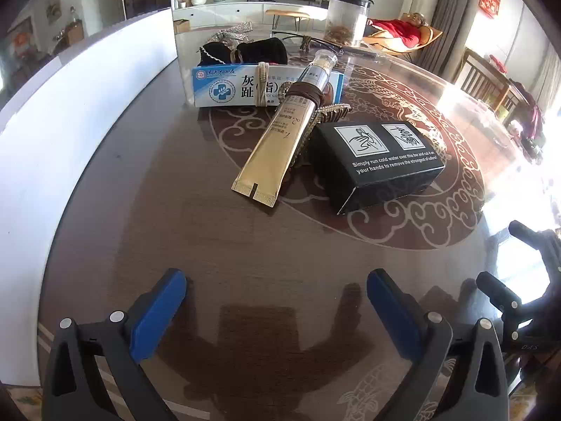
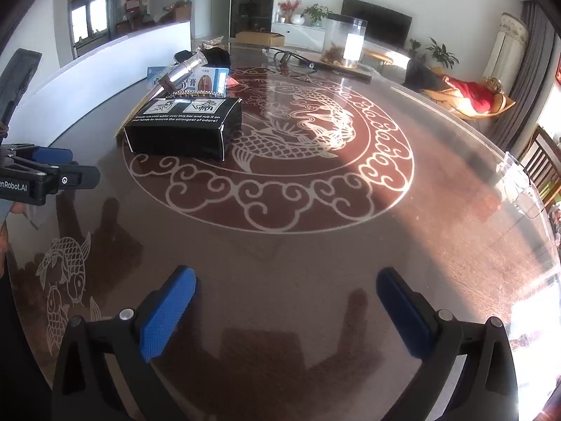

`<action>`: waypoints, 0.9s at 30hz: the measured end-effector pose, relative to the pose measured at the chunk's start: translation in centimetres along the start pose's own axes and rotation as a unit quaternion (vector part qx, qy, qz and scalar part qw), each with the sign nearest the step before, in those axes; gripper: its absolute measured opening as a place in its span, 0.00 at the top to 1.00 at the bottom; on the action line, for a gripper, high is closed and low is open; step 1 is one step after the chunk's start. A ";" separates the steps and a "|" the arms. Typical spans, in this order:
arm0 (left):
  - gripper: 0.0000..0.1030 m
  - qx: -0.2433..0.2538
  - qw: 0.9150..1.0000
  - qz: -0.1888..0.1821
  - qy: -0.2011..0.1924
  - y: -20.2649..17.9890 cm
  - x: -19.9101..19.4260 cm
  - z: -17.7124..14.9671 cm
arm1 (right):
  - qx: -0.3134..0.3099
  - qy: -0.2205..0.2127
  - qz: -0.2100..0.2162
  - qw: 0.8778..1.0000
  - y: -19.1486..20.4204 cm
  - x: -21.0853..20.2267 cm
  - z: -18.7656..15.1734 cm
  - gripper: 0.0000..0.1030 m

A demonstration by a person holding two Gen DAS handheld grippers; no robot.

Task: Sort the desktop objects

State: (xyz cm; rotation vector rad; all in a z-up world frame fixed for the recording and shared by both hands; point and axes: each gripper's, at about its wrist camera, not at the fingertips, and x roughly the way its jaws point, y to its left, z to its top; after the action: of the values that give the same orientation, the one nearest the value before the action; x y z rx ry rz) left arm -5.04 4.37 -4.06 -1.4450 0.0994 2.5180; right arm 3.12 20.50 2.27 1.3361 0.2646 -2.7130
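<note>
A: What is the biggest thing here?

B: The round table [image 1: 217, 245], dark brown under glass, with a pale fish-and-cloud pattern. A white curved wall [image 1: 70, 133] runs along its left edge.

A: And on it?

B: A cluster at the far left. The black box [image 1: 377, 163] with white print lies flat, its long axis running from near-left to far-right in the left wrist view. Behind it the blue-and-white carton [image 1: 242, 86] lies crosswise, long side facing the camera.

A: The tube?

B: The gold tube [image 1: 280, 140] rests slanted across both, its crimped flat end down on the table toward the camera and its clear cap [image 1: 324, 59] raised and pointing away to the far right. A brown band [image 1: 303, 94] wraps it near the cap end. A black pouch [image 1: 259, 51] sits behind the carton, and a clear jar [image 1: 345, 21] stands farther back.

A: The grippers?

B: The left gripper [image 1: 277, 303] hovers over bare table short of the tube, blue pads spread wide, empty. The right gripper [image 2: 285, 307] is likewise spread and empty, over bare table, well apart from the cluster.
</note>
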 end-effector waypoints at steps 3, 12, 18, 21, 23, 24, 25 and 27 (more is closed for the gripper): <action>0.00 0.023 0.999 0.020 -0.021 -0.3 -0.1 -0.4 | 0.003 0.002 0.004 1.000 0.1 0.3 0.4 0.00; 0.00 0.013 0.999 0.023 -0.036 -0.1 -0.4 -0.6 | 0.034 0.016 0.033 0.999 -0.9 1.3 0.6 0.00; 0.00 0.011 0.999 0.025 -0.037 -0.1 -0.2 -0.6 | 0.034 0.016 0.033 0.999 -0.9 1.3 0.6 0.00; 0.00 0.011 0.999 0.026 -0.038 -0.1 -0.2 -0.6 | 0.034 0.016 0.033 0.999 -0.9 1.3 0.6 0.00; 0.00 0.011 0.999 0.026 -0.038 -0.1 -0.2 -0.6 | 0.034 0.016 0.033 0.999 -0.8 1.3 0.6 0.00; 0.00 0.011 0.999 0.027 -0.038 0.0 -0.3 -0.6 | 0.034 0.016 0.033 0.999 -0.8 1.3 0.6 0.00; 0.00 0.010 0.999 0.027 -0.039 -0.1 -0.2 -0.6 | 0.034 0.016 0.033 0.999 -0.9 1.3 0.6 0.00; 0.00 0.010 0.999 0.028 -0.039 0.0 -0.2 -0.6 | 0.034 0.016 0.033 0.999 -0.9 1.3 0.6 0.00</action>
State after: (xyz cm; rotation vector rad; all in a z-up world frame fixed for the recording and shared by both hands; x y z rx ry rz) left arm -4.48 4.28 -4.20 -1.3539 0.1521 2.6056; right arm 1.75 21.23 1.71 1.3804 0.1295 -2.6718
